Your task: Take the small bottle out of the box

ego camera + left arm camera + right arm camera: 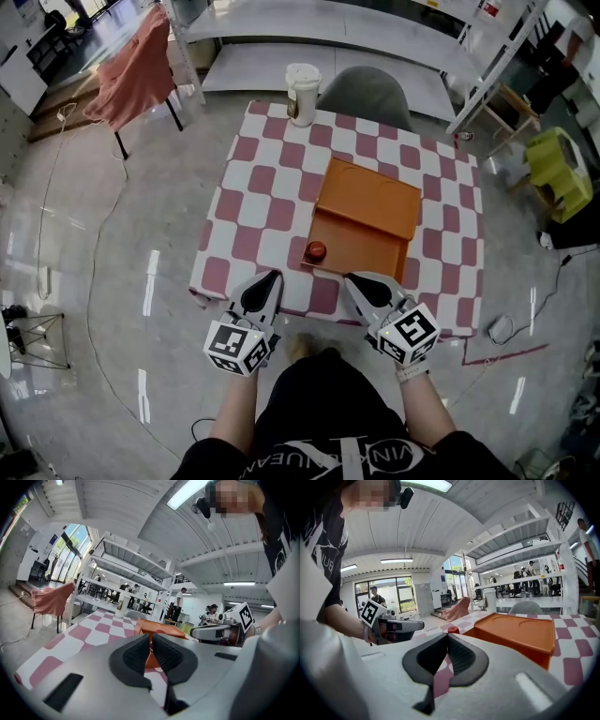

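1. Looking down on a pink-and-white chequered table [253,197] standing on a glossy grey floor [112,244], with white shelving [328,37] running behind it.
2. Hovering side by side over the table's near edge: left gripper [273,276] and right gripper [350,278], tips pointing away from the person and toward the orange box [370,197].
3. Showing the left gripper's pads pressed together, with only a hairline of orange peeking through and nothing caught between them.
4. Showing the right gripper's pads closed tight as well, and gripping nothing.
5. Spotting the small bottle [316,251], red-capped, sitting at the box's near left corner, just ahead of both grippers, between their tips and touching neither.
6. Not managing to tell whether it is standing inside the box or against its front.
7. Catching that red cap again in the right gripper view, poking up just beyond the closed jaws, left of the box's corner.
8. Noting a white lidded cup [302,94] on the table's far edge, well ahead of both grippers, with a grey chair [366,94] tucked in behind it.
9. Glimpsing a salmon cloth [131,66] draped over a chair far off to the left gripper's left, and a yellow-green chair [558,173] well out to the right gripper's right.
10. Seeing a few people standing about in the distance in both gripper views.
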{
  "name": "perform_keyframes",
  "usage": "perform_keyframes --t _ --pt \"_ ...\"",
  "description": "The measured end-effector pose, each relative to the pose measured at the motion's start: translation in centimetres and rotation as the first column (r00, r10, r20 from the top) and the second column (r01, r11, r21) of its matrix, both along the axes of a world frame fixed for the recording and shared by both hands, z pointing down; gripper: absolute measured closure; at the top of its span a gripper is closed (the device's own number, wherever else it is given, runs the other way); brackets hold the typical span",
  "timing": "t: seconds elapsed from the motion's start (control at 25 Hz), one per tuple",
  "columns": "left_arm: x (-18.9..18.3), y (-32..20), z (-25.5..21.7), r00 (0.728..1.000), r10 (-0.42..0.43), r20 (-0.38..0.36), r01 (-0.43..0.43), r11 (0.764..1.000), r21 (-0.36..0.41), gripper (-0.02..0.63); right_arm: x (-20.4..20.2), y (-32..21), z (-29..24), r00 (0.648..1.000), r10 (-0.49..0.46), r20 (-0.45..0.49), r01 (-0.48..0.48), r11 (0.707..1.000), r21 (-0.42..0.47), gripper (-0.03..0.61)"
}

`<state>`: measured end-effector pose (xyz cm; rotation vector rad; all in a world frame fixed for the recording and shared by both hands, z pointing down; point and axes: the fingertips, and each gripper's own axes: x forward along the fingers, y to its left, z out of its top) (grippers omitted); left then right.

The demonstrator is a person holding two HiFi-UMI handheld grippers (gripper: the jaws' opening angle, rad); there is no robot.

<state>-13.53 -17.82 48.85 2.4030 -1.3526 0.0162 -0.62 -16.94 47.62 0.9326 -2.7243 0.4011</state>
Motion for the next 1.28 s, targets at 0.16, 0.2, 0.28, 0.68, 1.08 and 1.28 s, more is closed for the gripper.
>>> perform_keyframes --t 0.16,0.2,0.28,0.68,1.08,1.28 --pt "0.2 -0.4 0.4 1.000 0.003 -0.007 -0.003 1.000 -0.007 0.590 -0.1 -0.4 0.3 1.000 -0.013 -0.023 0.013 1.000 0.003 0.572" --pt "0.2 -0.6 0.5 1.000 0.001 -0.009 -0.001 1.000 -0.007 0.589 -0.2 -0.6 0.4 0.999 -0.019 -0.031 0.019 1.000 0.005 0.572" --pt "0.2 -1.0 0.6 1.000 -0.005 -0.006 0.005 1.000 -0.008 0.589 -0.4 -1.1 0.5 0.998 -0.035 -0.042 0.036 0.999 0.010 0.572" --pt "0.0 -2.3 1.7 1.000 -0.016 0.012 0.016 0.999 -0.028 0.589 -1.6 -2.8 1.2 0.988 -0.095 -0.118 0.099 0.995 0.027 0.572" --pt "1.0 -3.1 2.4 0.999 -0.006 0.033 0.007 0.999 -0.035 0.590 -3.4 -3.8 2.2 0.955 -0.177 -0.236 0.184 0.983 0.008 0.545" --pt "1.3 -3.3 3.0 0.999 -0.003 0.042 0.005 0.999 -0.045 0.589 -3.9 -4.3 2.8 0.948 -0.207 -0.242 0.209 0.978 -0.017 0.514"
